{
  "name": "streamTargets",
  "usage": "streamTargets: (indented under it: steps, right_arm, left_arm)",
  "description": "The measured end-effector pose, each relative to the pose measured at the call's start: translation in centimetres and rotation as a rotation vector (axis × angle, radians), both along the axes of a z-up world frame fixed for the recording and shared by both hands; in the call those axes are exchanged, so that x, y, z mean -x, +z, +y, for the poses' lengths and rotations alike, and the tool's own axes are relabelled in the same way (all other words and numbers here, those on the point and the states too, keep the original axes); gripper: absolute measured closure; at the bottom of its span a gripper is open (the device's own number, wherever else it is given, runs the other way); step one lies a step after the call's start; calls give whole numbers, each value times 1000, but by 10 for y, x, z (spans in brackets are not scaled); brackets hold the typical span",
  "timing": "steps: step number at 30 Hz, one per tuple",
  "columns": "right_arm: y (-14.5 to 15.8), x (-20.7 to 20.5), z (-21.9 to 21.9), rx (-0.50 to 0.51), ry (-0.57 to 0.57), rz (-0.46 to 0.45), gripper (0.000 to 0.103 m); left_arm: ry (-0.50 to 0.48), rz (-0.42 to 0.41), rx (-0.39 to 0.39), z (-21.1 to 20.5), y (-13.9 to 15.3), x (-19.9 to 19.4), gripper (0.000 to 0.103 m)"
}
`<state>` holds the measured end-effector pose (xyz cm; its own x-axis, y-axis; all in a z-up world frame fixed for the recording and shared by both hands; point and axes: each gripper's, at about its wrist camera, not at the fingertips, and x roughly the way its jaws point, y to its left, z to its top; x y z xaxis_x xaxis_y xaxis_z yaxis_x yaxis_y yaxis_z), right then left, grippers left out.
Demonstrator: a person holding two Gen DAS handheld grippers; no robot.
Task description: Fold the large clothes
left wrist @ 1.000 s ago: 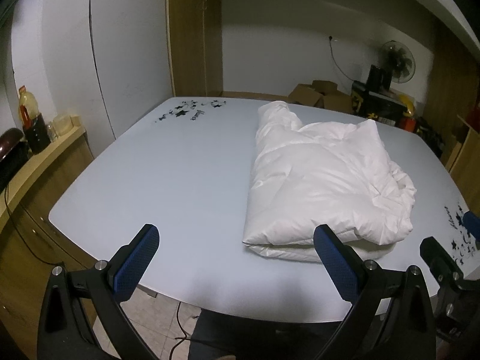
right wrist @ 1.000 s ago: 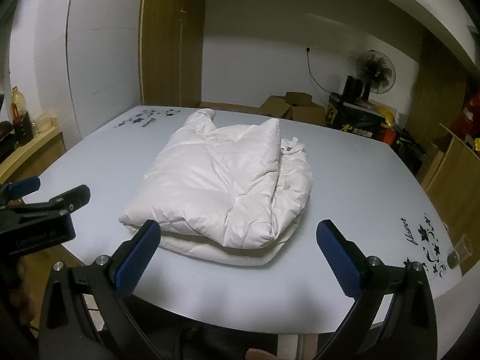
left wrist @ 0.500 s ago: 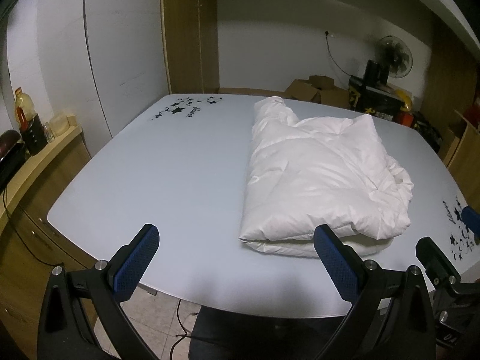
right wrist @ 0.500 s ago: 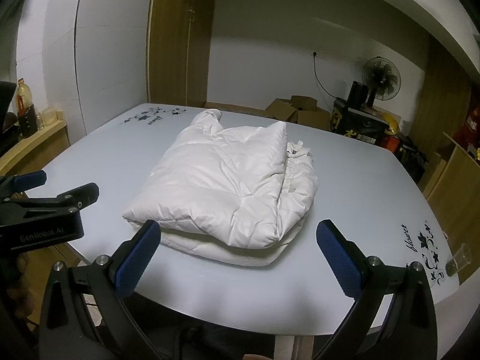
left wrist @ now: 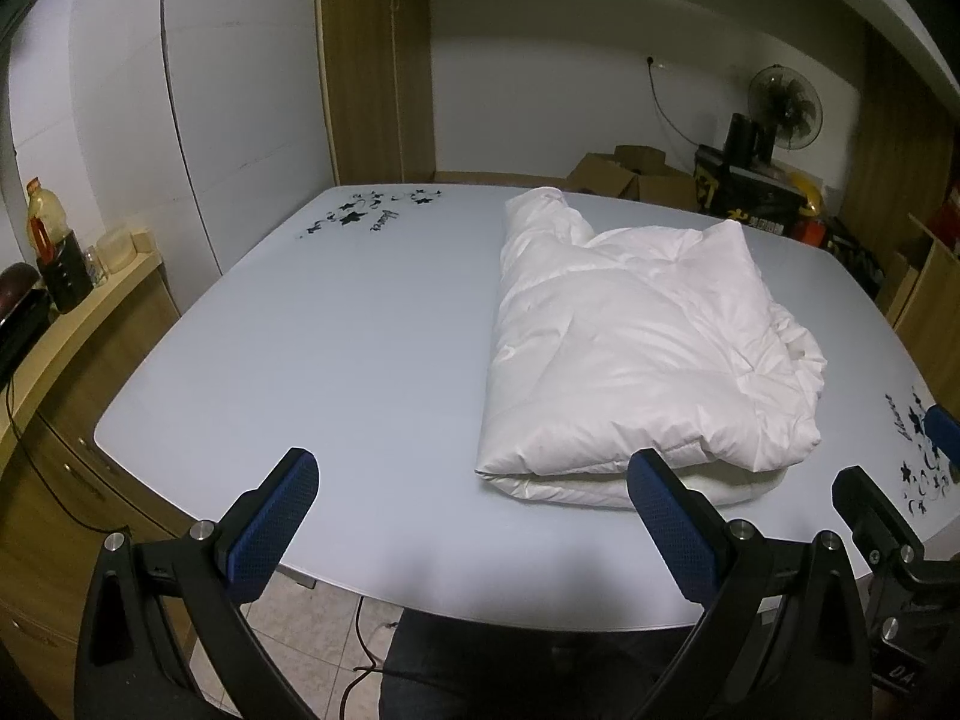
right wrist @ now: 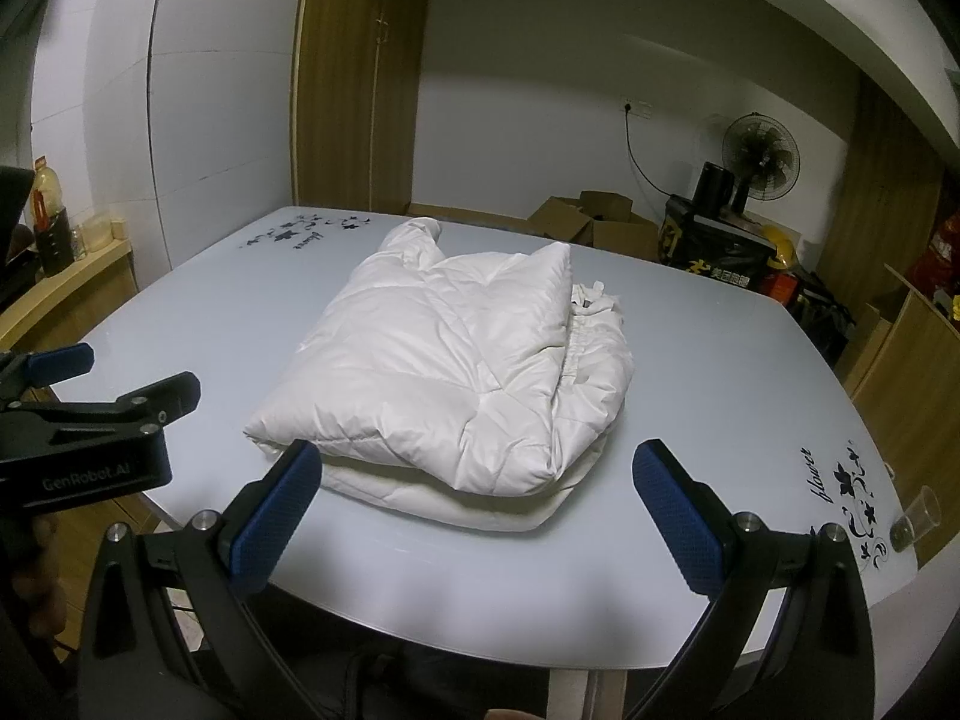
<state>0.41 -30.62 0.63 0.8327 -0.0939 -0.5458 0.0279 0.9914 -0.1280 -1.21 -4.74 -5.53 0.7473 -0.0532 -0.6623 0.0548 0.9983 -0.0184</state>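
1. A white puffy quilted jacket [right wrist: 456, 378], folded into a thick bundle, lies on the pale grey glass table [left wrist: 312, 360] with black flower prints
2. The left gripper [left wrist: 474, 516] hangs spread wide and empty at the near table edge, left of the jacket
3. The right gripper [right wrist: 480, 513] is also spread wide, empty, just before the jacket's near fold, not touching it

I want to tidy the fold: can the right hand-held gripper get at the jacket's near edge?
Probably yes: the right hand-held gripper is open, and bare table lies before the white jacket.
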Motion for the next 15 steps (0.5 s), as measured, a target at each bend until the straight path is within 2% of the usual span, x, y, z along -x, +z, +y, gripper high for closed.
streamTargets:
  steps: [15]
  right_arm:
    - [-1, 0, 1, 4, 0, 1, 0]
  left_arm:
    - [-15, 29, 23, 2, -5, -7, 0]
